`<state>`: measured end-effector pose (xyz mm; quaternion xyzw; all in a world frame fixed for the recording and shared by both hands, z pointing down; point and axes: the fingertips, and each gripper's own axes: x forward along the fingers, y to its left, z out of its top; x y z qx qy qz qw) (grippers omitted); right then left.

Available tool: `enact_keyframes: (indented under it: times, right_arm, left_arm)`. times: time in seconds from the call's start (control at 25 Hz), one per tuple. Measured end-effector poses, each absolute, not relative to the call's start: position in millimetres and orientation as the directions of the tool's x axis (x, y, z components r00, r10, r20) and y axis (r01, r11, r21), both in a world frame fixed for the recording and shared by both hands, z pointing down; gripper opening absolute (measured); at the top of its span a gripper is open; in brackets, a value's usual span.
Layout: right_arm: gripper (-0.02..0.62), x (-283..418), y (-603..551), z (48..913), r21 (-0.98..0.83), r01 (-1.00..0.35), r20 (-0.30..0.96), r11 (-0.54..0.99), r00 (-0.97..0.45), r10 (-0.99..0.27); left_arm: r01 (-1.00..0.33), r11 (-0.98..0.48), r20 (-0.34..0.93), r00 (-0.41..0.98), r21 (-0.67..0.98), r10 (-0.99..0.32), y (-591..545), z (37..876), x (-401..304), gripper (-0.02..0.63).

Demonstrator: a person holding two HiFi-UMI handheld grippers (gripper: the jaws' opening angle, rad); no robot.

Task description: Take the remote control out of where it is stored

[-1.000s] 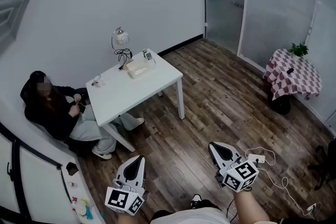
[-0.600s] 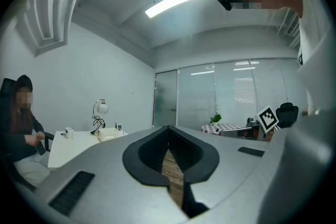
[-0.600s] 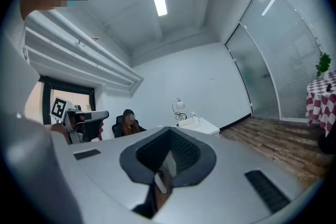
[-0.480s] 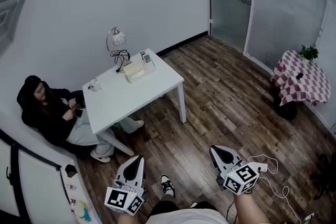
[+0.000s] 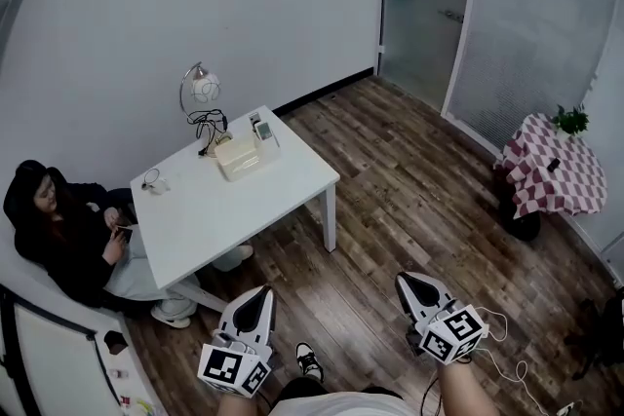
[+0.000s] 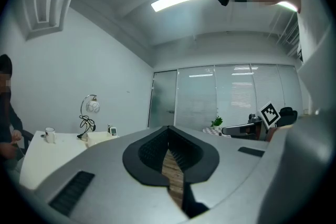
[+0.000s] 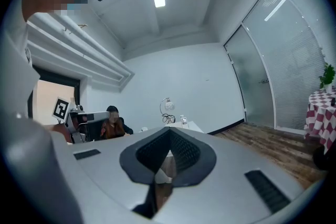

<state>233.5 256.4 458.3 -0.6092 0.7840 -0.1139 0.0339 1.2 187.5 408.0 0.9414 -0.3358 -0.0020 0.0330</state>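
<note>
The remote control (image 5: 260, 128) looks like a small upright grey piece standing at the far edge of the white table (image 5: 224, 205), right beside a cream box (image 5: 238, 156). It also shows small in the left gripper view as the remote (image 6: 111, 130) and in the right gripper view as the remote (image 7: 183, 120). My left gripper (image 5: 261, 293) and right gripper (image 5: 404, 280) hover low over the wooden floor, well short of the table. Both are shut with nothing in them.
A desk lamp (image 5: 200, 89) with a coiled cord and a cup (image 5: 152, 179) stand on the table. A person (image 5: 54, 234) sits at its left side. A small table with a checkered cloth (image 5: 554, 178) and a plant (image 5: 570, 120) stands at the right, by glass partitions (image 5: 531, 24).
The head view has shifted, so the table and the seated person now sit further left in the picture. Both grippers stay shut low in the view.
</note>
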Motion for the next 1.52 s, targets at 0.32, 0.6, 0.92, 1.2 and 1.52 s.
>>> enact_keyframes:
  times: [0.32,0.6,0.92,1.2,1.52]
  right_arm:
    - [0.011,184.0,117.5,447.4,-0.19,-0.943,0.095,0.275,-0.296,-0.95]
    - [0.011,142.6,29.5,437.4,-0.134,-0.937,0.089,0.321,-0.334,-0.938]
    - [0.012,139.1,-36.2,440.4,-0.126,-0.93,0.099,0.344,-0.357,-0.929]
    - [0.012,167.2,-104.2,445.1,-0.157,-0.904,0.083,0.398,-0.414,-0.907]
    - [0.012,222.9,-188.4,449.4,-0.189,-0.877,0.086,0.441,-0.462,-0.883]
  left_arm:
    - [-0.649,-0.759,0.027,0.76,0.04,-0.649,59.4,403.3,-35.7,0.008]
    - [-0.683,-0.728,0.032,0.731,0.062,-0.682,-16.7,407.7,-75.0,0.008]
    - [-0.701,-0.708,0.043,0.712,0.082,-0.7,-60.8,416.4,-77.7,0.008]
    - [-0.749,-0.659,0.055,0.662,0.065,-0.747,-107.7,414.2,-54.5,0.006]
    - [-0.829,-0.555,0.083,0.56,0.07,-0.825,-161.9,407.8,-18.4,0.006]
